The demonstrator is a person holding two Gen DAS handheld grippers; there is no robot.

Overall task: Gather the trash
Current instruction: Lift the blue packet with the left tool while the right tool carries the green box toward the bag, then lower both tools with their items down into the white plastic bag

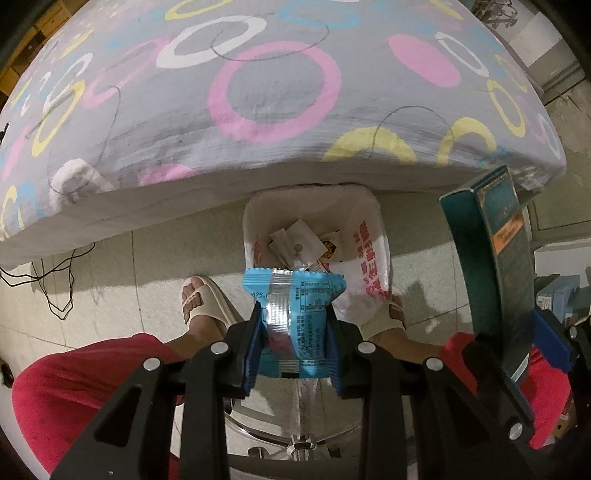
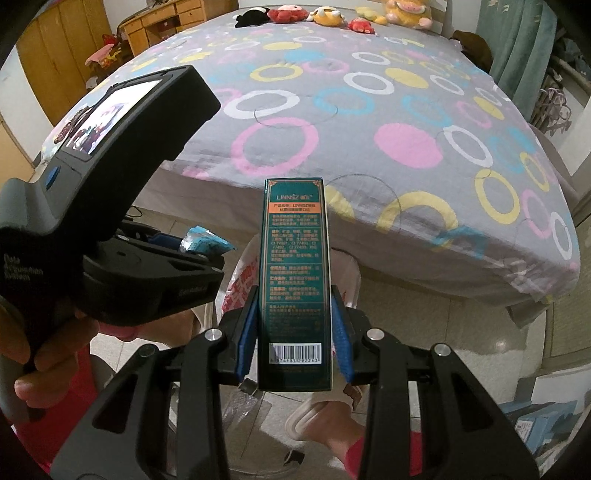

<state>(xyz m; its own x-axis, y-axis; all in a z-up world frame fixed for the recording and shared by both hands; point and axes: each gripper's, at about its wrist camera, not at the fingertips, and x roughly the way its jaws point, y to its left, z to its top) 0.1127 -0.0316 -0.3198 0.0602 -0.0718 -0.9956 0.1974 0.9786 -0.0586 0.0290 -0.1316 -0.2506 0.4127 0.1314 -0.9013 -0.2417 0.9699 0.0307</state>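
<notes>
Left tongs (image 1: 293, 317) pointed straight down, clenched on one blue wrapper (image 1: 295, 299), blue pads pinching it from both sides. Wrapper hangs right above the near rim of the bin (image 1: 373, 206), no contact visible. Bin on the floor tight against the bed (image 1: 280, 85) edge, lined with a white bag (image 1: 364, 266) with red print, several paper scraps already inside, count unclear.

Right tongs (image 2: 294, 314) angled steeply down and forward, grasping one green box (image 2: 294, 280) by its lower half. Box stands upright along the fingers, barcode end nearest the camera, top end sticking up past the bed edge. In the left view the same box sits off to the right of the bin, tilted, not over the opening.

Left unit visible in the right view at far left, held in a hand (image 2: 55, 354), fingers wrapped under the handle, wrapper corner showing past its jaws.

Seated person: red shorts (image 1: 88, 380), two feet in beige slippers (image 1: 201, 302), one on each side of the bin.

Count: two tongs, one wrapper, one box, one bin. Bed cover grey with coloured rings; six or so plush toys (image 2: 288, 14) along the far edge. One black cable (image 1: 55, 288) on the floor at left.
</notes>
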